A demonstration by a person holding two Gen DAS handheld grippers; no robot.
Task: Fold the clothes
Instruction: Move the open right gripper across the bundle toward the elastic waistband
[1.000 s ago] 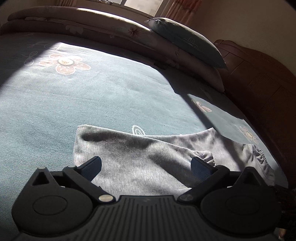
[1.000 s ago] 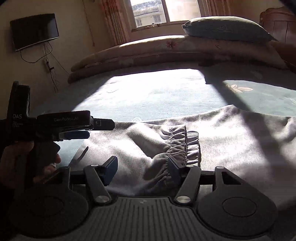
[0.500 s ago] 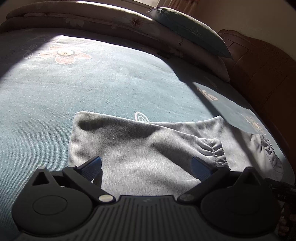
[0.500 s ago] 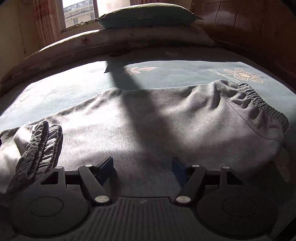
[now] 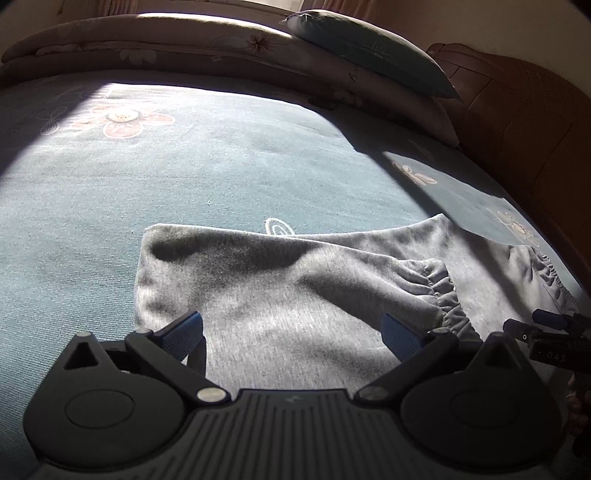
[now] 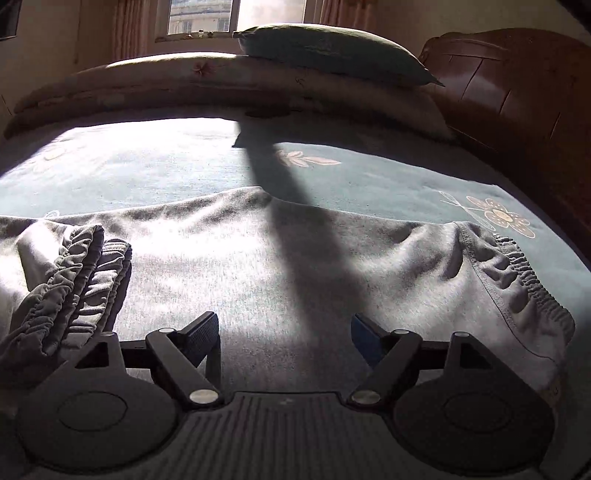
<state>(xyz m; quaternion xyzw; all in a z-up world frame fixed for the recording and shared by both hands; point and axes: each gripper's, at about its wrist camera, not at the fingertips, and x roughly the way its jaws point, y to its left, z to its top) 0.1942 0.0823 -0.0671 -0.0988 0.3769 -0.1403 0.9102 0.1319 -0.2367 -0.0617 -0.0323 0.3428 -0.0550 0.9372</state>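
Observation:
Grey sweatpants (image 5: 295, 295) lie on the bed, their legs folded back so the gathered cuffs (image 5: 443, 295) rest on the body. In the right wrist view the pants (image 6: 277, 266) spread wide, cuffs (image 6: 74, 273) at left, elastic waistband (image 6: 524, 273) at right. My left gripper (image 5: 291, 332) is open and empty over the folded end. My right gripper (image 6: 284, 336) is open and empty over the middle of the pants. The right gripper's tip also shows in the left wrist view (image 5: 546, 328).
The bed has a teal floral cover (image 5: 221, 166). A rolled quilt (image 6: 221, 85) and a pillow (image 6: 332, 48) lie along the far side. A wooden headboard (image 6: 517, 92) stands at right. A window (image 6: 236, 14) is behind.
The right gripper has swung right, from over the cuffs toward the waistband side. The left gripper has shifted slightly forward over the folded end. Both stay open.

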